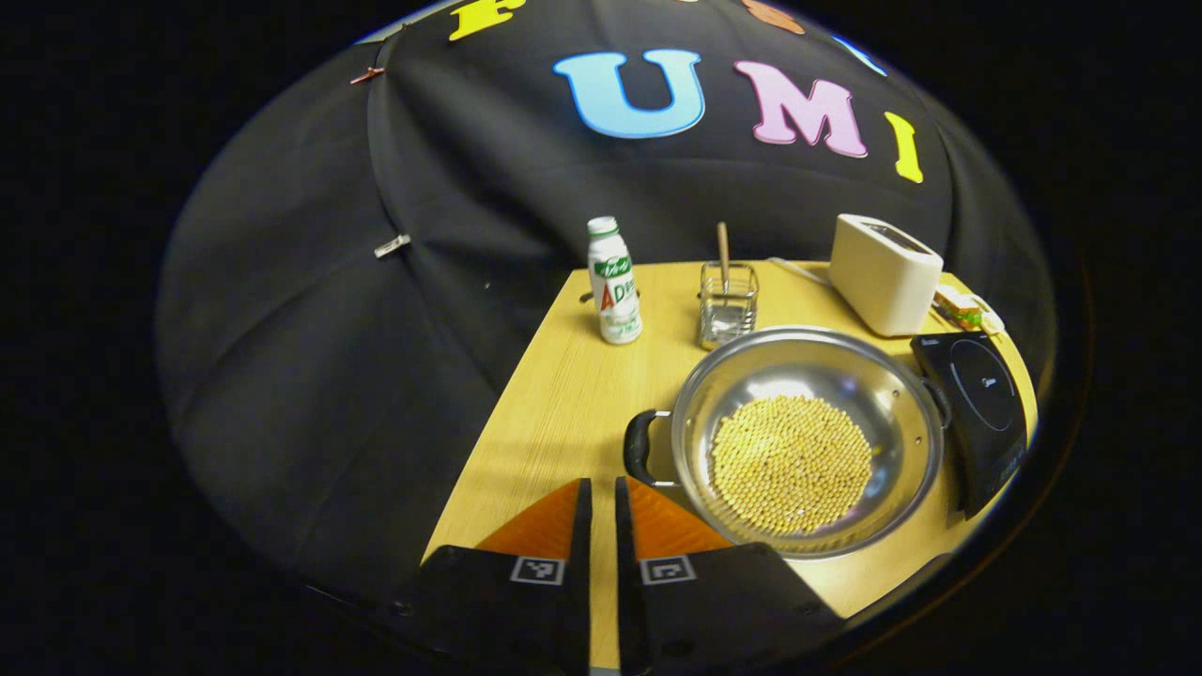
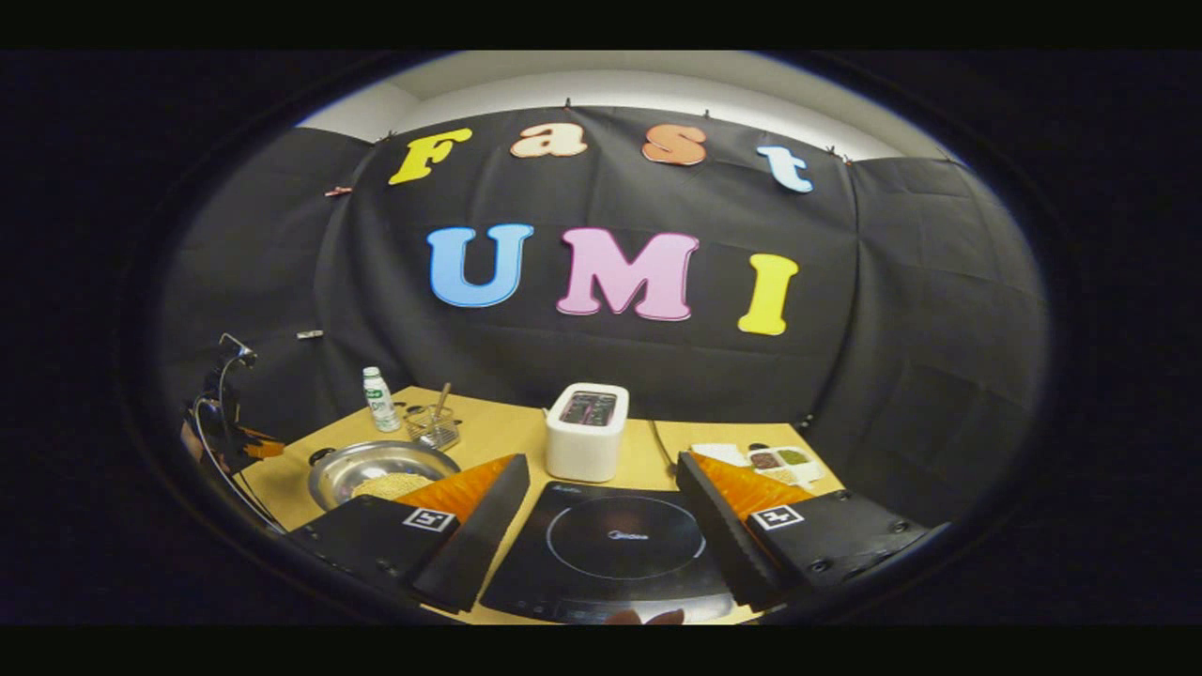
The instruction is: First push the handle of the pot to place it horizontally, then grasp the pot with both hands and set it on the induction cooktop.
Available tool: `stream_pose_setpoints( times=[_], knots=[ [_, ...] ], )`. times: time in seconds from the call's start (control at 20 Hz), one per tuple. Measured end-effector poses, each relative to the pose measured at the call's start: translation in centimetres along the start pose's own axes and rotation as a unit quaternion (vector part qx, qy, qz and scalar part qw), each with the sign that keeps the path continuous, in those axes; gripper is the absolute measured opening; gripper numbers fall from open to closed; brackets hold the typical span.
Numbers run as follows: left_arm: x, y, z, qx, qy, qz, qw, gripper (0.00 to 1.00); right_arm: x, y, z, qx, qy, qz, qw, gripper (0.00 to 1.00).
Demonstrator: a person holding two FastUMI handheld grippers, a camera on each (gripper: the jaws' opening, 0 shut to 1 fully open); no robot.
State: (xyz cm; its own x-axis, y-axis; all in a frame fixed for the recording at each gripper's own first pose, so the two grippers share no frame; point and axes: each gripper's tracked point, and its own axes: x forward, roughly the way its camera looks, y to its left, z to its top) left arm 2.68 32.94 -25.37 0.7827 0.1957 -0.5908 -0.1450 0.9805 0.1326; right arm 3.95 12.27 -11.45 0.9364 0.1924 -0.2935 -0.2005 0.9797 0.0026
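The pot (image 1: 806,439), a steel pan holding a layer of pale beans (image 1: 792,462), rests on the wooden table (image 1: 563,394) just ahead and to the right of the left gripper (image 1: 602,498); its near loop handle (image 1: 641,448) lies just beyond the fingertips, apparently not touched; the far handle sits next to the induction cooktop (image 1: 977,399). The left gripper's fingers are pressed almost together with nothing between them; this suits a push, so the handle-aligning step appears to be in hand. The right gripper (image 2: 601,493) has its fingers spread wide, framing the cooktop, with the pot off beyond its left finger. The next move likely calls for nudging the near handle sideways, then spreading the left fingers to grasp. A bottle (image 1: 613,280), a utensil holder (image 1: 727,305) and a toaster (image 1: 883,272) stand farther off.
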Motion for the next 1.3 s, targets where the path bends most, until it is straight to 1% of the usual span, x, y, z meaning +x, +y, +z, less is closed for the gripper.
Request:
stream_pose_setpoints(
  times=[0.05,0.15,0.2,0.25,0.3,0.35,0.45,0.65,0.7,0.8,0.85,0.95,1.0,1.05,1.25,1.3],
  knots=[
    [0.1,-0.3,0.1,-0.005,-0.006,-0.010,1.000,0.27,0.7,0.9,-0.5,0.003,0.007,0.008,1.000,0.98],
    [0.3,-0.7,0.3,-0.015,-0.014,-0.026,0.999,0.65,2.4,3.1,-1.5,0.001,0.018,0.026,0.999,0.98],
    [0.5,-0.8,0.4,-0.019,-0.017,-0.027,0.999,0.74,3.0,4.1,-2.2,-0.002,0.024,0.036,0.999,0.98],
    [0.9,-0.8,0.3,-0.024,-0.018,-0.031,0.999,0.87,3.8,5.0,-2.8,-0.005,0.031,0.046,0.998,0.98],
    [1.2,-0.9,0.1,-0.027,-0.014,-0.037,0.999,0.93,4.4,6.0,-3.5,-0.004,0.039,0.055,0.998,0.98],
    [1.6,-1.2,-0.2,-0.028,-0.011,-0.044,0.999,0.95,5.2,7.0,-4.4,-0.002,0.050,0.064,0.997,0.98],
    [2.6,-1.5,-0.4,-0.025,-0.004,-0.054,0.998,0.95,6.5,8.6,-6.5,0.007,0.078,0.076,0.994,0.98],
    [5.6,-1.6,-1.3,-0.026,0.023,-0.051,0.998,0.95,9.0,11.0,-10.5,-0.001,0.131,0.084,0.988,0.98],
    [6.2,-1.8,-1.5,-0.028,0.029,-0.052,0.998,0.95,9.5,11.4,-11.5,0.001,0.143,0.086,0.986,0.96],
    [7.5,-2.3,-1.8,-0.031,0.037,-0.056,0.997,0.95,10.2,12.6,-13.6,0.024,0.172,0.091,0.981,0.98],
    [8.0,-2.6,-1.9,-0.032,0.040,-0.059,0.997,0.95,10.7,13.0,-14.8,0.032,0.190,0.092,0.977,0.98],
    [9.0,-2.8,-2.0,-0.033,0.047,-0.060,0.997,0.95,11.6,13.2,-17.3,0.028,0.227,0.091,0.969,0.98],
    [9.4,-2.8,-2.1,-0.031,0.050,-0.058,0.997,0.95,11.9,13.5,-18.3,0.029,0.240,0.093,0.966,0.96],
    [9.8,-2.9,-2.1,-0.030,0.052,-0.058,0.997,0.95,12.4,13.9,-18.8,0.037,0.248,0.094,0.964,1.00],
    [10.9,-3.2,-2.3,-0.025,0.058,-0.062,0.996,0.95,14.2,14.1,-20.5,0.063,0.273,0.078,0.957,0.99],
    [11.2,-3.3,-2.4,-0.024,0.061,-0.062,0.996,0.93,14.5,14.3,-21.1,0.064,0.281,0.077,0.955,0.99]
  ],
)
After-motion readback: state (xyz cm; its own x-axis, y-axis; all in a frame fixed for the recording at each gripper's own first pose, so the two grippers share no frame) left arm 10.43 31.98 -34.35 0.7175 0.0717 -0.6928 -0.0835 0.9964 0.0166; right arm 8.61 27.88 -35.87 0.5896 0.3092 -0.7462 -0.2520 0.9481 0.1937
